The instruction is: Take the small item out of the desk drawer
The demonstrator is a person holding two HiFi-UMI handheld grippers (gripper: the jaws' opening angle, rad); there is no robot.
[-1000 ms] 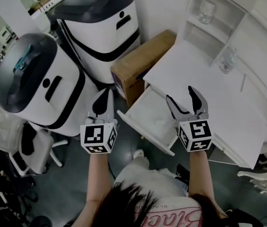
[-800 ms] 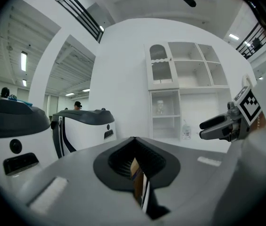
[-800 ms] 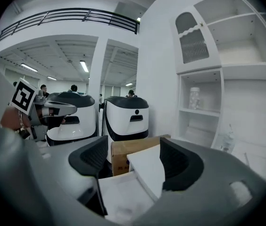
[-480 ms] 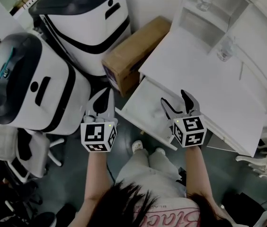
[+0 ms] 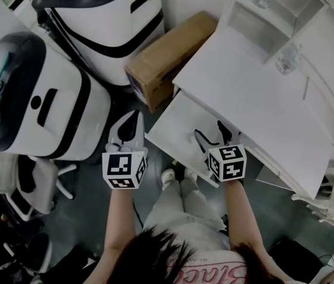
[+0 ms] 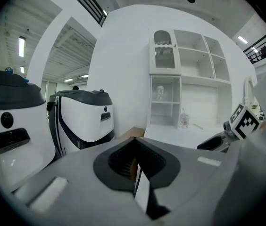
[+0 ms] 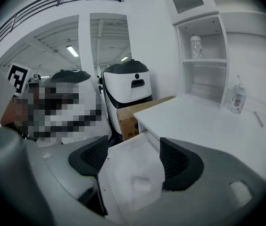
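The white desk drawer (image 5: pixel 170 129) stands pulled out from the desk (image 5: pixel 256 93). A small white block (image 7: pixel 141 183) lies on the drawer floor (image 7: pixel 128 166), seen between the open jaws in the right gripper view. My right gripper (image 5: pixel 208 137) hangs open over the drawer's near right part, nothing between its fingers. My left gripper (image 5: pixel 128 129) is shut and empty, held left of the drawer over the dark floor.
A brown cardboard box (image 5: pixel 167 55) lies by the desk's left side. Two large white-and-black machines (image 5: pixel 105 13) (image 5: pixel 34 99) stand to the left. A bottle (image 5: pixel 289 58) and a jar (image 7: pixel 196 46) sit on the desk's shelves. A white chair (image 5: pixel 39 182) is at lower left.
The right gripper has come down and to the left over the open drawer, still open. The left gripper has stayed about where it was. The head view has shifted a little.
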